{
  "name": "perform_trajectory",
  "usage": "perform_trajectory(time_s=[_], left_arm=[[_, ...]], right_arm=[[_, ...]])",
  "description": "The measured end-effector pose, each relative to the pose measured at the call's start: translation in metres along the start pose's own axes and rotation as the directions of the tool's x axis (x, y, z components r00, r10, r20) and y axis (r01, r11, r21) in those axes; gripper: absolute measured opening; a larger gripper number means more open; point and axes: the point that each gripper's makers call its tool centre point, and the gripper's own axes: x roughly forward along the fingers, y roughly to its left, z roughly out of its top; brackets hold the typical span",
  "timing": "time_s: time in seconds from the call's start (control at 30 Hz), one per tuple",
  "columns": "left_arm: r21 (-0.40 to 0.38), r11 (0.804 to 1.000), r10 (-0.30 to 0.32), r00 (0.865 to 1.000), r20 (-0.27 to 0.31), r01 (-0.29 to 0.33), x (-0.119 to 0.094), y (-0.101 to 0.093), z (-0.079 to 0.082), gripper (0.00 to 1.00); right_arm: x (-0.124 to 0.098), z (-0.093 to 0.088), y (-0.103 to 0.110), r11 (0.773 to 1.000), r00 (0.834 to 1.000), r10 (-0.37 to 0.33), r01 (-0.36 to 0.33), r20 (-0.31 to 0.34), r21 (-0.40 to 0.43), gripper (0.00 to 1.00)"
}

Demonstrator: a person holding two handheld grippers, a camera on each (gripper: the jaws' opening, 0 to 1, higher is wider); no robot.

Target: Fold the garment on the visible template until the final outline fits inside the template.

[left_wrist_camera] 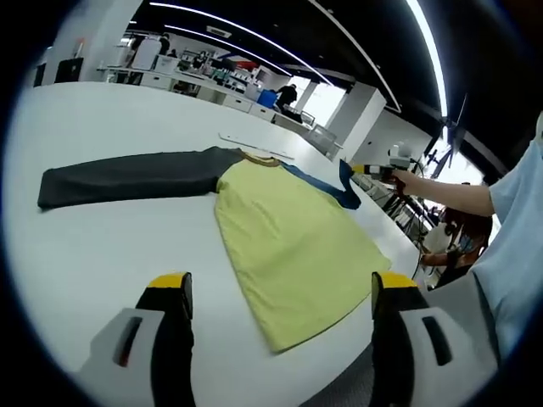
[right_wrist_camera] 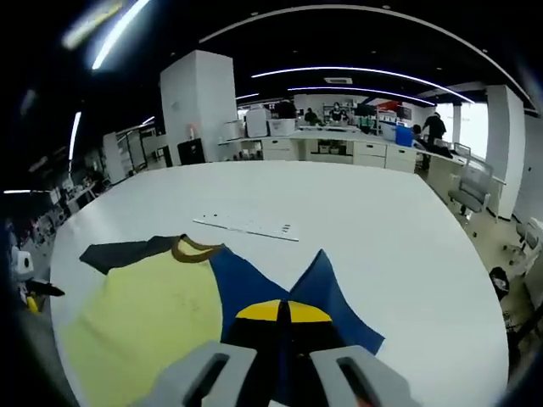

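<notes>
Item: garment [left_wrist_camera: 288, 229], yellow body, dark sleeves, flat on the white table [left_wrist_camera: 102, 246]; long axis sleeve to sleeve. Right gripper [right_wrist_camera: 284, 312] clenched on the blue sleeve [right_wrist_camera: 327, 292], cloth pinched between the jaws. Left gripper [left_wrist_camera: 284, 292] released, jaws apart, hem at 12 o'clock. White strip [right_wrist_camera: 246, 225] beyond the collar. Right gripper nearer for the fold

Matt soft cloth garment [left_wrist_camera: 288, 229] lies on a smooth, faintly glossy white table [left_wrist_camera: 110, 246].
</notes>
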Motion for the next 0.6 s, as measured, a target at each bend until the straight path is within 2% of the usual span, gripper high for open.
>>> perform_trajectory(time_s=[0.1, 0.33, 0.6], left_arm=[[-0.002, 1.000, -0.002, 1.000, 0.015, 0.002, -0.001, 0.000, 0.004, 0.83], [-0.001, 1.000, 0.008, 0.998, 0.066, -0.008, -0.005, 0.002, 0.015, 0.80], [0.017, 1.000, 0.003, 0.997, 0.077, -0.004, -0.006, 0.001, 0.017, 0.80]], right_arm=[[0.015, 0.006, 0.024, 0.998, 0.999, 0.043, -0.043, -0.007, -0.048, 0.00], [0.045, 0.019, 0.079, 0.991, 0.992, 0.126, -0.125, 0.001, -0.037, 0.00], [0.070, 0.031, 0.150, 0.970, 0.970, 0.242, -0.241, 0.005, -0.038, 0.00]])
